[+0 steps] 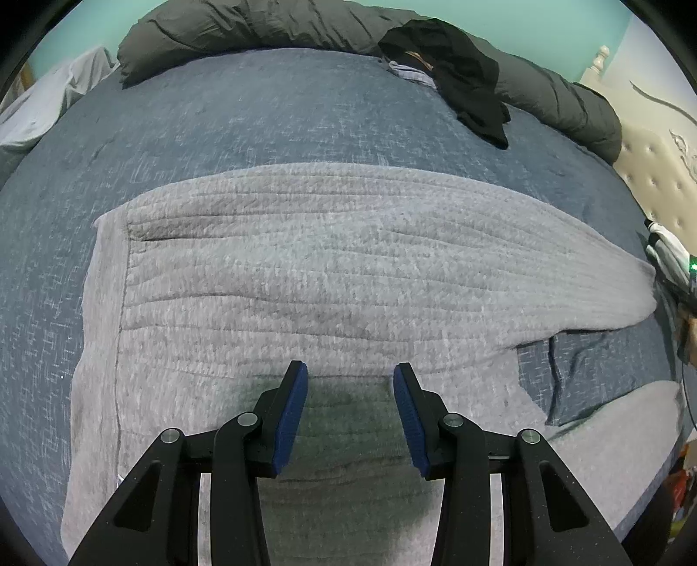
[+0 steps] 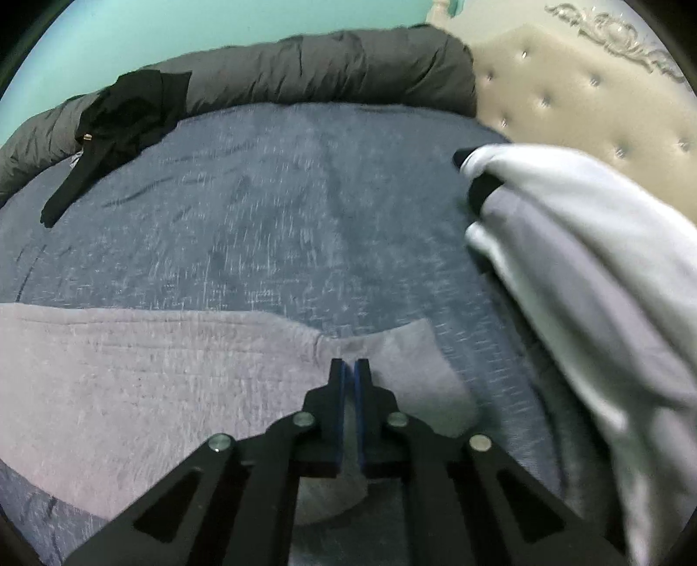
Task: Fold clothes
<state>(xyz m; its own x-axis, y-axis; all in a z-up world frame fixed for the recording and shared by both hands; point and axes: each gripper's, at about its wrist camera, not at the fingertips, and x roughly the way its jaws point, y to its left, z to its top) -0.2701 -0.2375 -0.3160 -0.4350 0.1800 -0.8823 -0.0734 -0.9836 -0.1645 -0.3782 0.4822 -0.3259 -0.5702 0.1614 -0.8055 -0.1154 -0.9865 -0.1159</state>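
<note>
Left gripper [image 1: 350,379]: jaws spread wide, holding nothing, poised over the near part of the grey garment [image 1: 305,270]. Right gripper [image 2: 349,370]: jaws pressed almost together with only a thin slit between the pads; fabric pinched or not, cannot tell; tips over the garment's right end [image 2: 383,348].

Garment: spread flat on the blue bedspread [image 1: 261,109], near the bed's front edge, long axis running left to right, ribbed lines parallel to it, right end tapering toward the headboard [image 2: 566,87] side.

Surroundings: black clothing [image 1: 461,82] at the far edge, lying against a rolled dark duvet [image 1: 261,26]. White and grey cloth [image 2: 588,244] blurred at the right side of the right wrist view.
</note>
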